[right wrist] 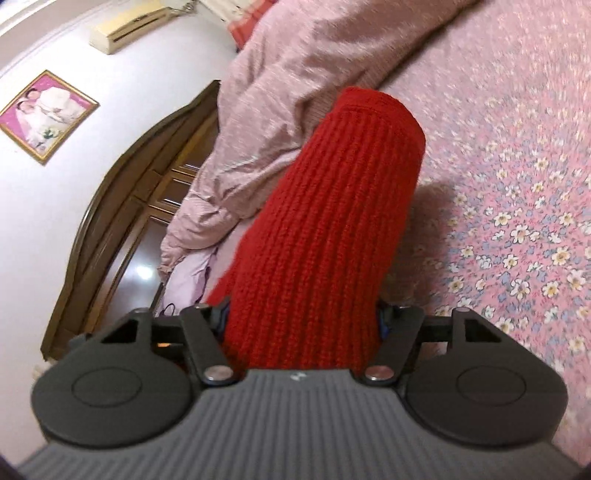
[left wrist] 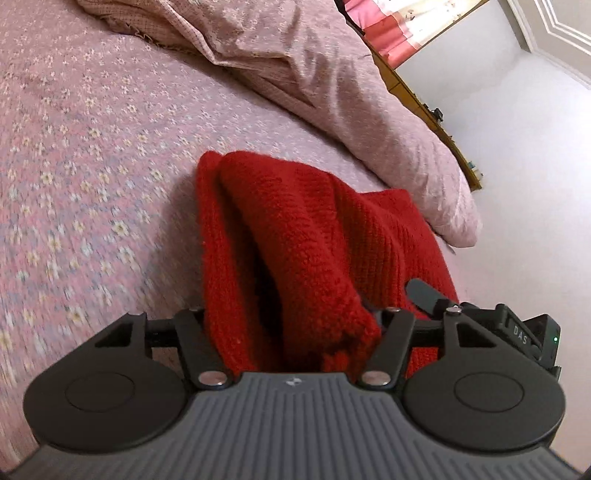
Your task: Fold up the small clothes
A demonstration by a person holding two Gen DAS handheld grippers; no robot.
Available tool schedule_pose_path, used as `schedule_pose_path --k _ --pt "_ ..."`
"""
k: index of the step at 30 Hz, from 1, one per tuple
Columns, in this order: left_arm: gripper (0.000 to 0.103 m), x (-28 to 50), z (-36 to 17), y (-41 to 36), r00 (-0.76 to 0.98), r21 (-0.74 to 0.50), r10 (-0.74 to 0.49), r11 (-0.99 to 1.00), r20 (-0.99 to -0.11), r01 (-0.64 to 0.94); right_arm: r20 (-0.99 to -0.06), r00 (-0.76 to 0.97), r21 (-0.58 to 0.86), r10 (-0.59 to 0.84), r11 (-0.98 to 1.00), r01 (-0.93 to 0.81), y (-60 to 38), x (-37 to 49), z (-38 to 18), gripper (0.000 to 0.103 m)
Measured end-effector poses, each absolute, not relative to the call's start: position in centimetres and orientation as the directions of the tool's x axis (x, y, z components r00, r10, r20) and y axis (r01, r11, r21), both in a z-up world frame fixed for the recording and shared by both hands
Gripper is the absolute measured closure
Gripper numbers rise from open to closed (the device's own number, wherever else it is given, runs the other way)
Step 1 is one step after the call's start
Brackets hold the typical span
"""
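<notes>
A red knit garment (left wrist: 295, 229) rises in thick folds out of my left gripper (left wrist: 291, 325). The knit fills the gap between the jaws and hides the fingertips, and the jaws are shut on the bunch. In the right wrist view the same red knit garment (right wrist: 325, 221) stands as a ribbed column out of my right gripper (right wrist: 303, 325). That gripper is also shut on it, its fingers covered by the cloth. The garment is held a little above the floral pink bedspread (left wrist: 92, 166) and casts a shadow on it. A black finger (left wrist: 423, 293) of my right gripper shows close beside the left one.
A crumpled pink quilt (left wrist: 295, 55) (right wrist: 295, 74) lies heaped along the bed behind the garment. A dark wooden headboard (right wrist: 122, 206) stands against the white wall, with a framed picture (right wrist: 44, 114) and an air conditioner (right wrist: 129, 26) above. The bedspread (right wrist: 517, 184) stretches wide beside the garment.
</notes>
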State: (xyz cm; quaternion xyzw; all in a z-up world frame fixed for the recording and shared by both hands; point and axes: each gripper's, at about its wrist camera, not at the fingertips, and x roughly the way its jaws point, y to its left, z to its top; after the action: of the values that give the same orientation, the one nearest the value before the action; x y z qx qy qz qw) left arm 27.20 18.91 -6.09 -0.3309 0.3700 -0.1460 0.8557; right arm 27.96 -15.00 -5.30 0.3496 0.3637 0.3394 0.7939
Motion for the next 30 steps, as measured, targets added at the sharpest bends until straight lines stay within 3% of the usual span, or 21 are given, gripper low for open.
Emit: schedule_pose_path --k 14,19,24,27,30 --pt "0.036 16.8 -1.9 11.7 0.690 -0.699 -0.564 0.706 -0.453 0.118 -0.285 0.503 0.810 0.816 0.485 -0.328 -22.6 19.2 -0.5 0.034" --pt "0.037 15.2 -3.1 8.4 0.661 -0.657 -0.572 0.738 -0.485 0.156 -0.327 0.521 0.783 0.788 0.535 -0.317 -25.2 16.8 -1.2 0.034" --pt "0.037 14.3 -5.9 6.7 0.625 -0.596 -0.531 0.793 -0.573 0.127 -0.401 0.511 0.765 0.760 0.585 -0.269 -26.2 16.6 -4.1 0.034" --pt "0.037 13.9 -7.3 6.4 0.618 -0.583 -0.519 0.804 -0.591 0.118 -0.472 0.516 0.714 0.715 0.653 -0.253 -26.1 16.8 -6.1 0.030" --pt "0.036 13.8 -7.4 6.0 0.626 -0.561 -0.506 0.818 -0.594 0.129 -0.483 0.520 0.719 0.705 0.658 -0.224 -26.4 16.7 -7.6 0.024"
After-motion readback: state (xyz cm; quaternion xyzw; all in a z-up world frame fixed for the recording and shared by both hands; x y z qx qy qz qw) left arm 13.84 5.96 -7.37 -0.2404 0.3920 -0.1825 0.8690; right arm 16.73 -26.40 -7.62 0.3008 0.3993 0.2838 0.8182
